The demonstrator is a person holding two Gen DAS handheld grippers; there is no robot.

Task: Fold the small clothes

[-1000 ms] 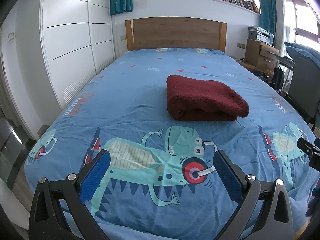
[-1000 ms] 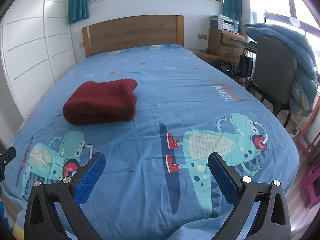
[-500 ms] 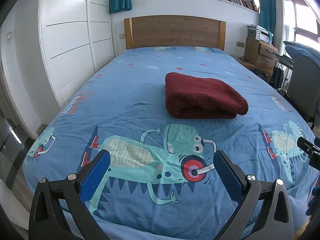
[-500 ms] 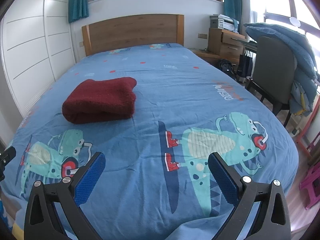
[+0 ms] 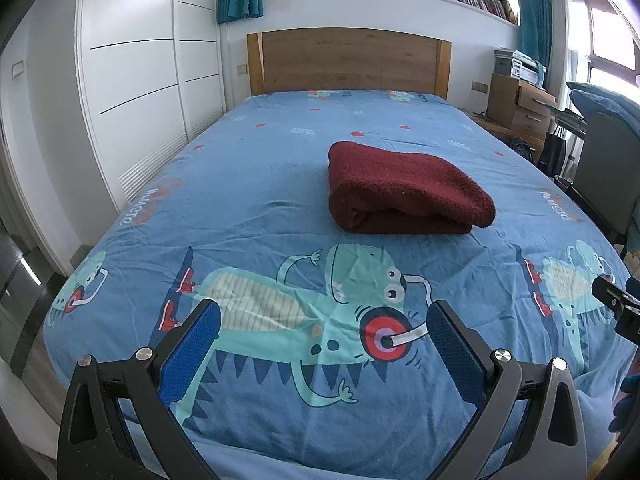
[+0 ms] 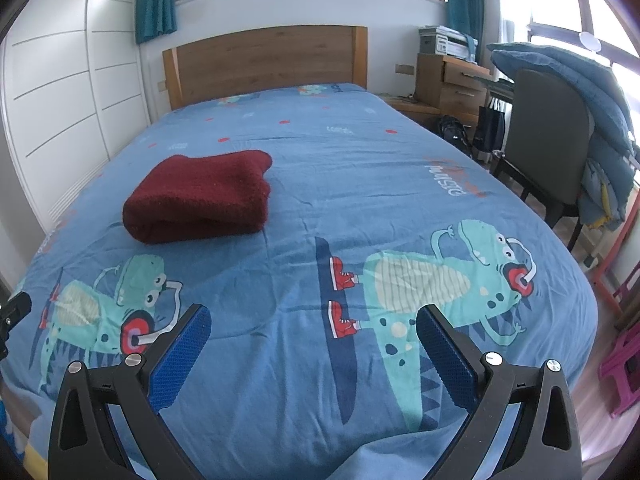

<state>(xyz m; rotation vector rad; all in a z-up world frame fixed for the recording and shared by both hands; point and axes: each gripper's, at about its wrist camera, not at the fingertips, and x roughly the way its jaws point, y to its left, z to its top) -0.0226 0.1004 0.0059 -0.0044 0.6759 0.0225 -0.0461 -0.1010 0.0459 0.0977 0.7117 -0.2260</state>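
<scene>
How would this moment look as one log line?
left gripper: open, empty | right gripper: open, empty | red garment: folded on bed

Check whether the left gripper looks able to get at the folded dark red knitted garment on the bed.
Probably yes: the left gripper is open and empty, and only bare blue dinosaur-print bedcover lies between it and the folded dark red knitted garment.
</scene>
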